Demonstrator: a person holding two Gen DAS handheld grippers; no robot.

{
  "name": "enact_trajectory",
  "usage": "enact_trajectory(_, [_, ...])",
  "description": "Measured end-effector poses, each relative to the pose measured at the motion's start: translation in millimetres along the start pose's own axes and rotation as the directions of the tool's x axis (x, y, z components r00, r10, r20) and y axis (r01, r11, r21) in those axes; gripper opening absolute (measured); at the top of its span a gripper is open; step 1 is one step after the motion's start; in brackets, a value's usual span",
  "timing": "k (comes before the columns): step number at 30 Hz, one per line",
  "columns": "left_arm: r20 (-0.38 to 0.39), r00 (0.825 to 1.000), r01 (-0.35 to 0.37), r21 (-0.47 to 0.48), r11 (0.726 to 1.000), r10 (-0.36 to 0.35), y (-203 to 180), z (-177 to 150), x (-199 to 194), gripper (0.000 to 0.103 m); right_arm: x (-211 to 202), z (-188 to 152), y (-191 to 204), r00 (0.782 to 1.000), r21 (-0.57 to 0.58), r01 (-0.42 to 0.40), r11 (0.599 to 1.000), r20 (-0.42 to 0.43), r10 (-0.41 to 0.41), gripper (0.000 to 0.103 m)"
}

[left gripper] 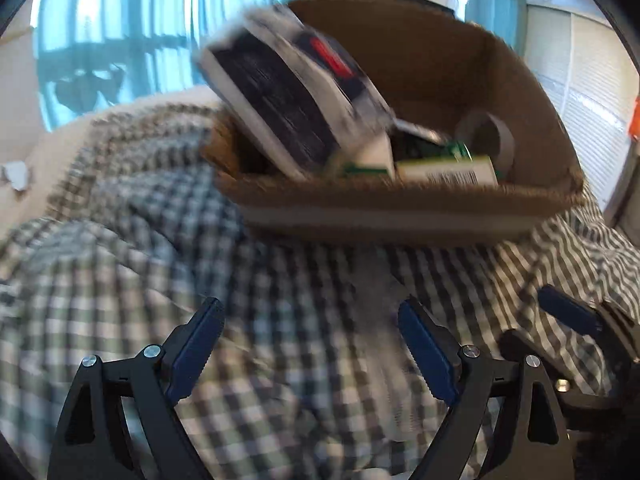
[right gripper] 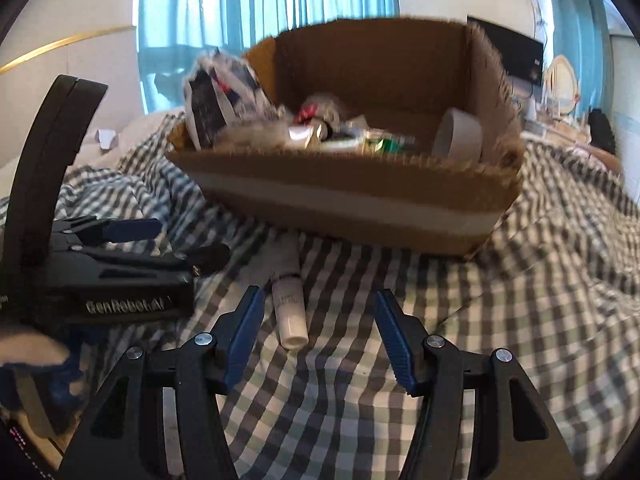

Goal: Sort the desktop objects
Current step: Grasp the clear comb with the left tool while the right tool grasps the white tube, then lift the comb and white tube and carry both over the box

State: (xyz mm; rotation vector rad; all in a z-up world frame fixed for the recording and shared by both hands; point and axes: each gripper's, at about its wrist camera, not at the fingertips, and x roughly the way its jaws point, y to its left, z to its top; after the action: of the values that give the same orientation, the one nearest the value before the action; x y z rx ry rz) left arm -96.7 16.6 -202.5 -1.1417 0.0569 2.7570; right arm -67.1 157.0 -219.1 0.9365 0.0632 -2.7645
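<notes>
A brown cardboard box [left gripper: 400, 204] sits on a checked cloth and also shows in the right wrist view [right gripper: 340, 196]. A blurred black-and-white package [left gripper: 292, 100] tilts over the box's left rim; it also shows in the right wrist view [right gripper: 216, 100]. Inside lie a tape roll [left gripper: 488, 136], green-and-white boxes [left gripper: 444, 170] and other items. A white tube [right gripper: 288, 304] lies on the cloth just ahead of my open, empty right gripper [right gripper: 318, 332]. My left gripper [left gripper: 310, 344] is open and empty, short of the box.
The checked cloth [right gripper: 540, 280] is rumpled all around. The left gripper body [right gripper: 100, 272] is at the right view's left side. The right gripper's finger [left gripper: 568, 312] shows at lower right in the left view. Blue curtains [right gripper: 260, 0] hang behind.
</notes>
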Motion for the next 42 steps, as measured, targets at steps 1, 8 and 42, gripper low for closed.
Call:
enact_trajectory(1, [-0.020, 1.000, 0.001, 0.012, 1.000, -0.001, -2.8, -1.0, 6.1, 0.091, 4.6, -1.9, 1.7, 1.000, -0.011, -0.006, 1.000, -0.014, 0.006, 0.050])
enact_trajectory(8, [-0.145, 0.989, 0.000, 0.007, 1.000, 0.001, -2.1, -9.8, 46.4, 0.091, 45.5, -16.0, 22.2, 0.992, -0.107, -0.033, 0.994, -0.122, 0.020, 0.044])
enact_trajectory(42, [-0.053, 0.998, 0.029, -0.064, 0.998, -0.032, 16.4, -17.2, -26.3, 0.002, -54.5, 0.0, -8.0, 0.995, 0.025, 0.019, 1.000, 0.099, -0.021, 0.021])
